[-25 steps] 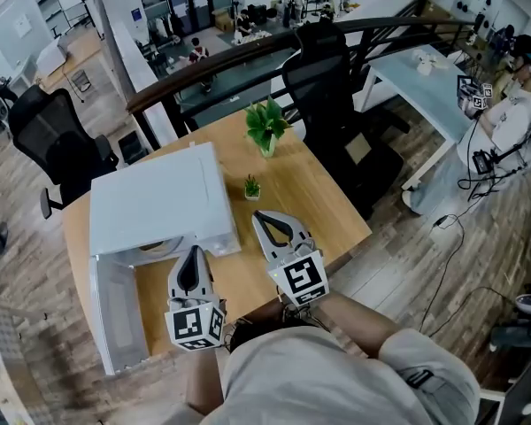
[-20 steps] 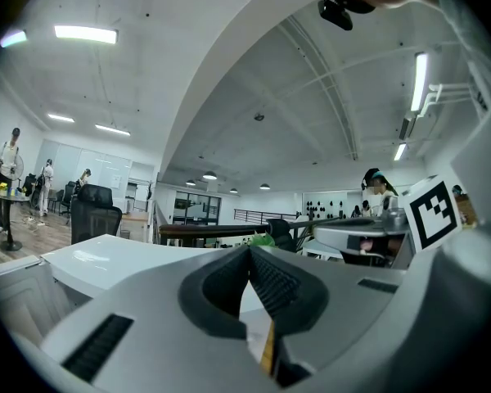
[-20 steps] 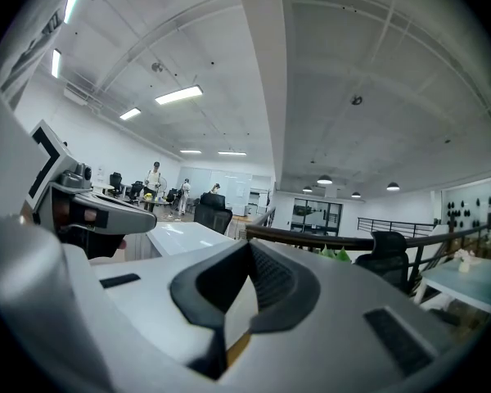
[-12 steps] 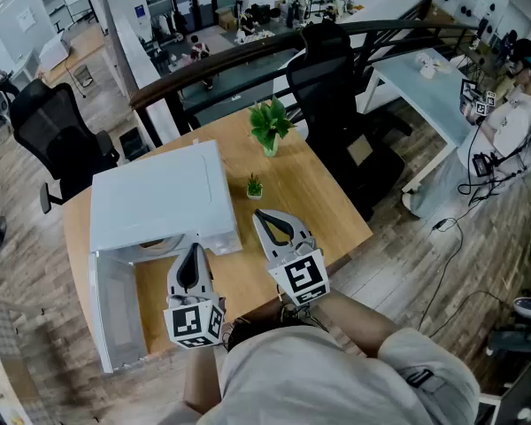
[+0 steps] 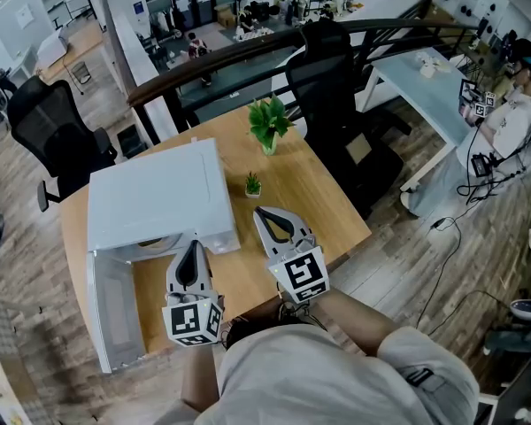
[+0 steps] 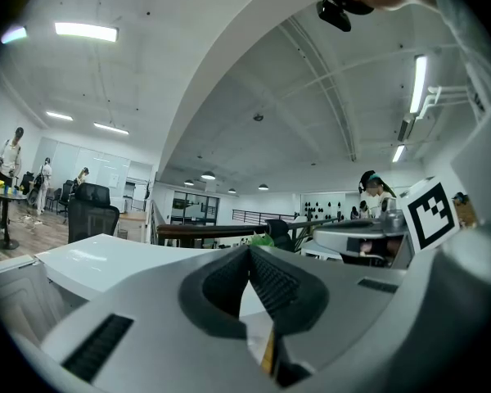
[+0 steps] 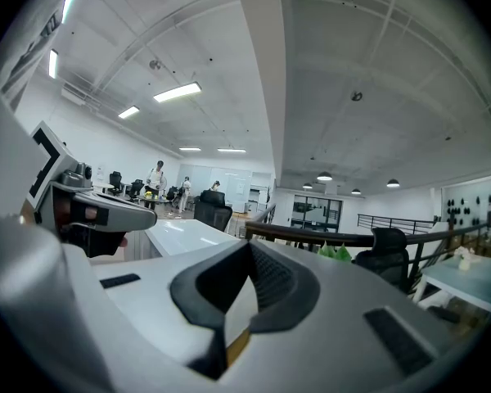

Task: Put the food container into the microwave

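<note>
A white microwave (image 5: 155, 197) stands on the wooden table (image 5: 310, 197), its door (image 5: 115, 308) swung open toward the table's front left. In its opening a pale yellowish rounded shape (image 5: 155, 244) shows; I cannot tell if it is the food container. My left gripper (image 5: 191, 248) is level just in front of the opening, jaws shut with nothing between them (image 6: 250, 248). To its right, my right gripper (image 5: 264, 212) hovers over bare tabletop beside the microwave's right front corner, also shut and empty (image 7: 250, 244).
A small potted plant (image 5: 252, 184) sits right of the microwave and a larger one (image 5: 267, 124) at the table's far edge. Black office chairs (image 5: 323, 60) (image 5: 49, 131) and a dark railing (image 5: 248, 51) lie behind. A person (image 5: 513, 104) sits at a pale desk (image 5: 425, 87), far right.
</note>
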Available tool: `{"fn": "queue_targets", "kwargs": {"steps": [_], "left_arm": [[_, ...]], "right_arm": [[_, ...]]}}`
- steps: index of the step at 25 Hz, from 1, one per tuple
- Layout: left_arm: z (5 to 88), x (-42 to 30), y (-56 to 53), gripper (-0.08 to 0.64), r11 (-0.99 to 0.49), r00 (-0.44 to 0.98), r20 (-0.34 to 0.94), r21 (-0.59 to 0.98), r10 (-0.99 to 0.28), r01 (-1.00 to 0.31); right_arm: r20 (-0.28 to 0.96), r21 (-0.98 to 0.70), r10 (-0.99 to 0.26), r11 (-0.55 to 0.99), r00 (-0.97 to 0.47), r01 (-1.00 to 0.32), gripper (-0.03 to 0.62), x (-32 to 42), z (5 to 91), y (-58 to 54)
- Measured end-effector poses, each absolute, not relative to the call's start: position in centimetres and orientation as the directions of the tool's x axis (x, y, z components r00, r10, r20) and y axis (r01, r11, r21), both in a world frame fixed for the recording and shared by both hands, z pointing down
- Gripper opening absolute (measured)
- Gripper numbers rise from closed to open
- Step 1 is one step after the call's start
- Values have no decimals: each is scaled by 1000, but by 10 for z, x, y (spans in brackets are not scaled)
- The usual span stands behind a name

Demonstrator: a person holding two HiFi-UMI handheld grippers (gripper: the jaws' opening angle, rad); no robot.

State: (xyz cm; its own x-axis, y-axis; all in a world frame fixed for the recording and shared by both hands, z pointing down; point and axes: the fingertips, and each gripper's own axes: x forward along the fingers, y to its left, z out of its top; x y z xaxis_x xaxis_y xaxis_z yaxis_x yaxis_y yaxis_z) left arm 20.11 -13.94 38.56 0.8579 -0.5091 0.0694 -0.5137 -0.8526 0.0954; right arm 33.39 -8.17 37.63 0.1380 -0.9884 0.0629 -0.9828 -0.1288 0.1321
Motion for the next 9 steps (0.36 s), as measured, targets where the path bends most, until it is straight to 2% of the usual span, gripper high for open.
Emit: {"fn": "queue_targets", "kwargs": {"steps": [9], "left_arm": [[389,205,-143,12,-854,859,82,98,-505,-511]], "right_arm": [[54,131,-990,-121,129,-984,3,333,375,-85]]}}
